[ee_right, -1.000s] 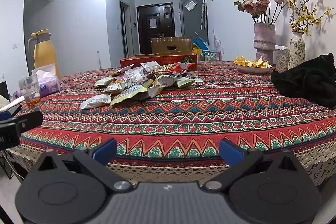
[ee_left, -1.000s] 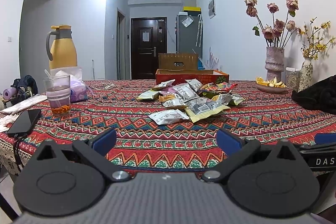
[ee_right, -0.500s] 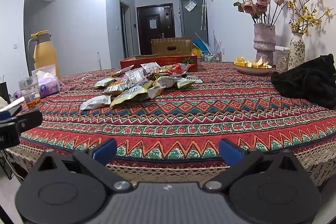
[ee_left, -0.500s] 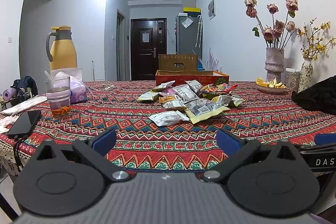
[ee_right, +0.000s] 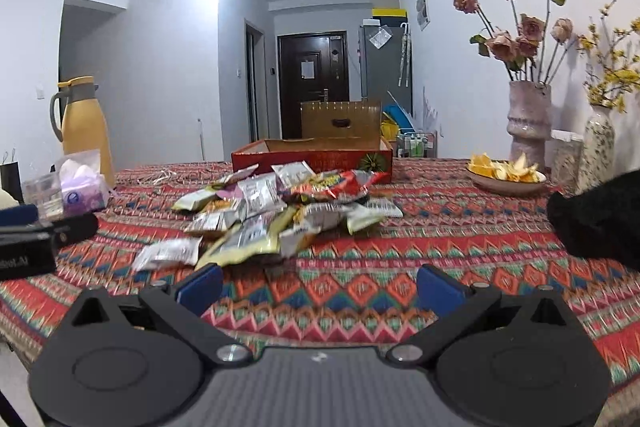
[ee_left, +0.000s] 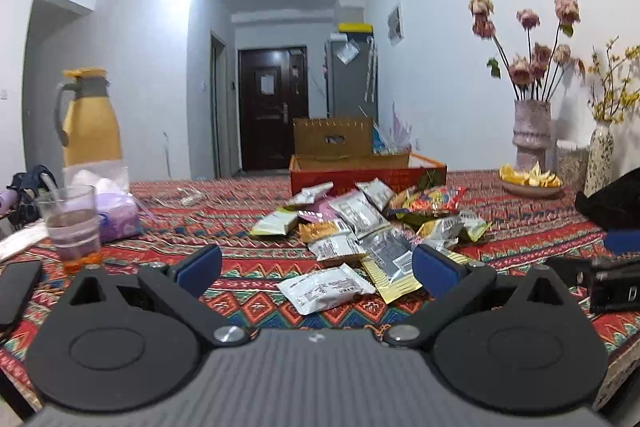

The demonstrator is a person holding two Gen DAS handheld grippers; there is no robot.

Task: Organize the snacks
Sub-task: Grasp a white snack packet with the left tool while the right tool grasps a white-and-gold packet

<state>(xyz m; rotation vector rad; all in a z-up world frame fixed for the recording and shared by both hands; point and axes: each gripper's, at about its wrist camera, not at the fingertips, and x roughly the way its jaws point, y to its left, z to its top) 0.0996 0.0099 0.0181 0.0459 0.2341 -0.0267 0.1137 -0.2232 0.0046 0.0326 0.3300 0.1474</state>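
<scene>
A loose heap of sealed snack packets (ee_left: 360, 219) is spread flat on the patterned tabletop (ee_left: 248, 227), silver, white, yellow and red. Behind it, an open red cardboard box (ee_left: 368, 173) is seen upright.

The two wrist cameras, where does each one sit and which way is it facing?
Left wrist: on the left gripper, low over the near table edge, facing the snack pile and red box; open jaws show, the right gripper alongside.
Right wrist: on the right gripper, facing likewise, pile left of centre; open jaws show, the left gripper at left.
Shared: pile, box, yellow jug.
</scene>
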